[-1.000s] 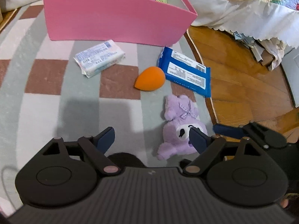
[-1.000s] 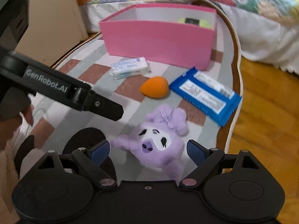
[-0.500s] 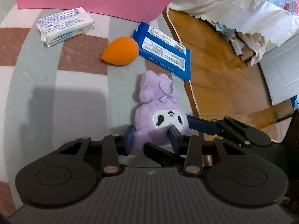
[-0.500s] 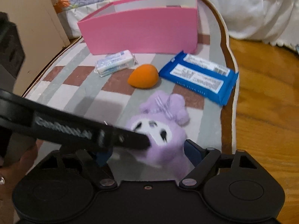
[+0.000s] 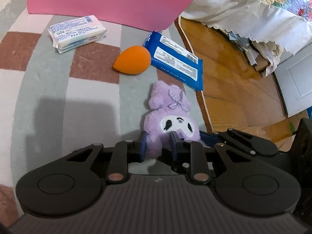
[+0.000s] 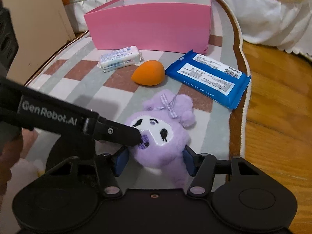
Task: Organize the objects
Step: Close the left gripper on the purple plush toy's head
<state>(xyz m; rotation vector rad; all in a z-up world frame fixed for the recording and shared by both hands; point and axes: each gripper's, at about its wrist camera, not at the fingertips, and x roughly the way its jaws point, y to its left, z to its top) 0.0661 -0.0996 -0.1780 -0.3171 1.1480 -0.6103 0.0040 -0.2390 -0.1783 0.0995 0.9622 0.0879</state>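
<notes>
A purple plush toy (image 5: 169, 117) (image 6: 161, 136) lies face up near the right edge of the checked rug (image 5: 48, 97). My left gripper (image 5: 159, 146) is shut on a lower limb of the plush; in the right wrist view one of its black fingers (image 6: 117, 132) reaches in from the left, against the toy's face. My right gripper (image 6: 155, 161) has the plush's body between its blue pads; its jaws are closing and the pads touch the fur on both sides. The pink box (image 5: 107, 2) (image 6: 152, 23) stands at the far end of the rug.
Between the plush and the box lie an orange teardrop sponge (image 5: 133, 62) (image 6: 149, 73), a blue wipes pack (image 5: 175, 58) (image 6: 210, 78) and a white tissue pack (image 5: 77, 33) (image 6: 120, 58). Wooden floor (image 5: 234, 78) and a bed's white skirt (image 5: 243, 3) lie to the right.
Both grippers came down over the plush from wide open. The left one closed on its limb, and the right one's pads drew in against its body.
</notes>
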